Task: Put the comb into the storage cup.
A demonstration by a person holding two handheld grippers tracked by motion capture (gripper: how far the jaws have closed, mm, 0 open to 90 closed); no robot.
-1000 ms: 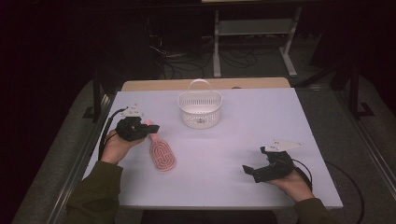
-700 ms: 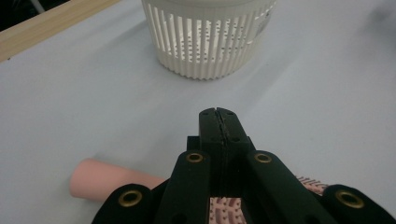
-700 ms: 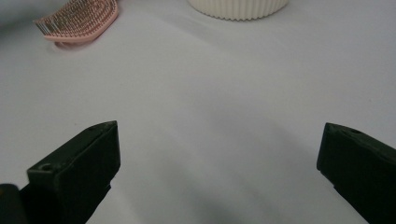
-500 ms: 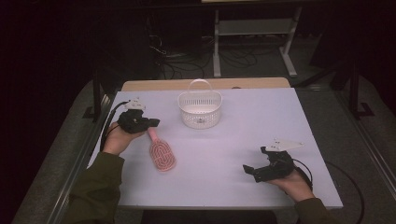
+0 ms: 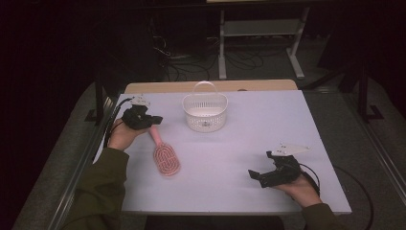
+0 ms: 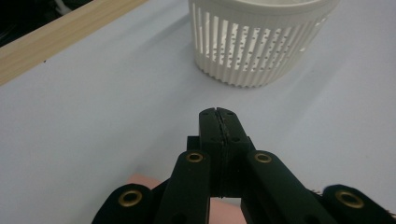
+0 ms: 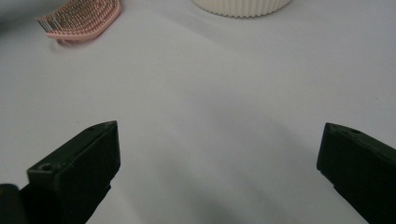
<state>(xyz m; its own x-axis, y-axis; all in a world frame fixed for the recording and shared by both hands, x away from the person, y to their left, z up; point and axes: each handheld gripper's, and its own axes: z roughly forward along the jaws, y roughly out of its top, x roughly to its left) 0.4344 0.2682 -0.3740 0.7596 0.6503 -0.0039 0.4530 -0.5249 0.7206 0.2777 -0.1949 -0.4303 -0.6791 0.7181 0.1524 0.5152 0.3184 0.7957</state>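
The left gripper (image 5: 154, 120) sits at the far left of the table (image 5: 306, 124), over the handle end of the pink hairbrush (image 5: 165, 158). In the left gripper view its jaws are pressed together with nothing between the tips (image 6: 218, 114), and a pink patch of the brush shows below the linkage, so the gripper is above or just beside the handle, not pinching it. It points toward the white basket (image 5: 205, 112), which stands near it. That aim suggests the work in hand is getting the brush to the basket, though whether the shut tips touch the handle I cannot tell.

The brush lies bristles up, flat on the table, its head toward the person and its handle toward the far-left side, a lie that leaves the thin handle as the easy part to take.

The right gripper (image 5: 254, 176) rests low near the front right edge, well apart from both brush and basket. Its jaws stand spread wide with only bare table between them, as the right gripper view shows, so it looks parked and ready, not working.

Count: 1 hairbrush, 1 basket with 1 arched handle, 2 grippers, 2 hands in dark green sleeves (image 5: 98, 191).
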